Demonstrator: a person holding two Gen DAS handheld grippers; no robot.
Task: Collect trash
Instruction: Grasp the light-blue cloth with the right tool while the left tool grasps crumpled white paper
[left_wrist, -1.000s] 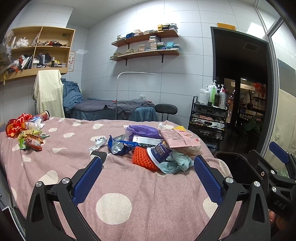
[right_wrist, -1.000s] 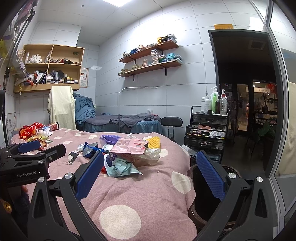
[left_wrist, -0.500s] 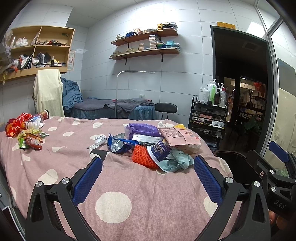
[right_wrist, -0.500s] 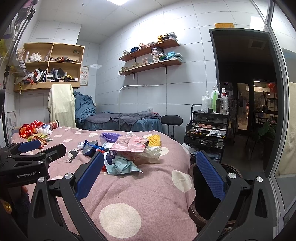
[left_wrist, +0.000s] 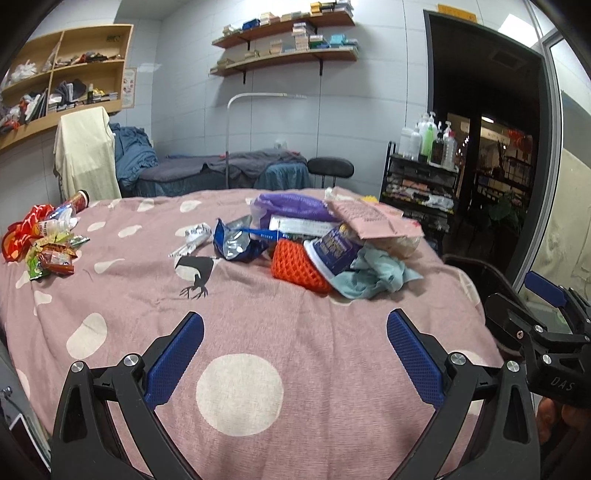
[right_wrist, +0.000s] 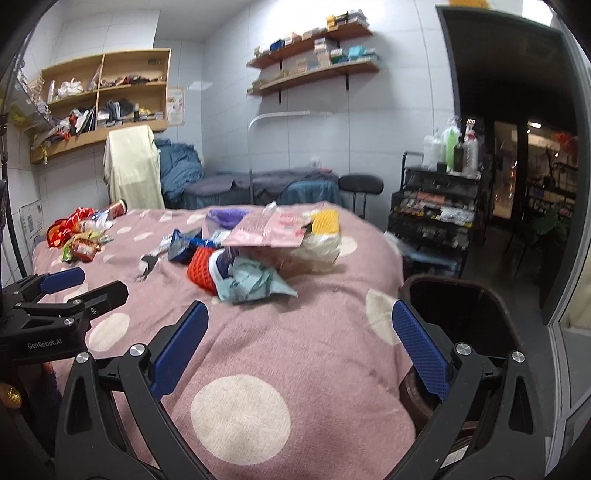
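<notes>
Well ahead of both spread claws (left_wrist: 294, 360) (right_wrist: 300, 352) lies trash (left_wrist: 321, 251).

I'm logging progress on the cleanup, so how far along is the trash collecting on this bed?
Nothing looks collected yet. Both the left hand-held gripper and the right hand-held gripper are open and empty above the pink blanket. The main trash pile and the smaller wrapper pile remain on the bed. The dark bin beside the bed shows no visible trash inside.
</notes>
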